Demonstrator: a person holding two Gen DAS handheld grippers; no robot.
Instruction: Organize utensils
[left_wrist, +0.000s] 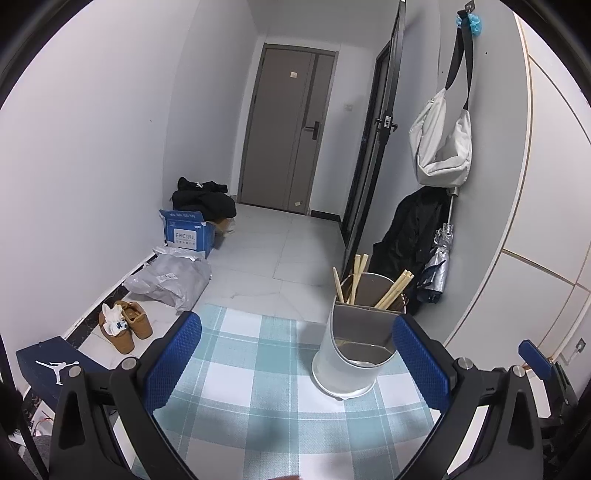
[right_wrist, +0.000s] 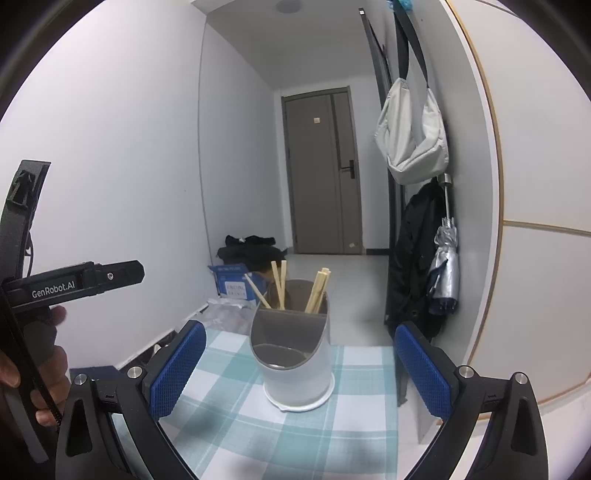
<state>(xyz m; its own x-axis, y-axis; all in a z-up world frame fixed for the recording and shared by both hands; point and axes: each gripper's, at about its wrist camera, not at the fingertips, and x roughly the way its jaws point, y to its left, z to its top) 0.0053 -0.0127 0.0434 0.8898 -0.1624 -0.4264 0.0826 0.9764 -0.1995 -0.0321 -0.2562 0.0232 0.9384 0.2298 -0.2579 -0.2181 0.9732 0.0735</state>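
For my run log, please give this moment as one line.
left gripper: open, empty | right gripper: open, empty | chopsticks: in holder back compartment | front compartment: empty

Home entryway / hallway, lived-in apartment.

Ahead of both jaws, far end: grey entry door (left_wrist: 286, 129) with handle lock. Right of the jaws: white bag (left_wrist: 441, 142) on a wall hook, black coat (left_wrist: 408, 229) and folded umbrella (left_wrist: 437, 258) below it. Left of the jaws on tiled floor (left_wrist: 273, 254): tan shoes (left_wrist: 127, 325), plastic bag (left_wrist: 170, 280), blue carton (left_wrist: 188, 230), dark clothes pile (left_wrist: 203, 199), shoebox (left_wrist: 48, 363). Just under the jaws: table with checked cloth (right_wrist: 229, 398) and chopstick holder (right_wrist: 295, 354).
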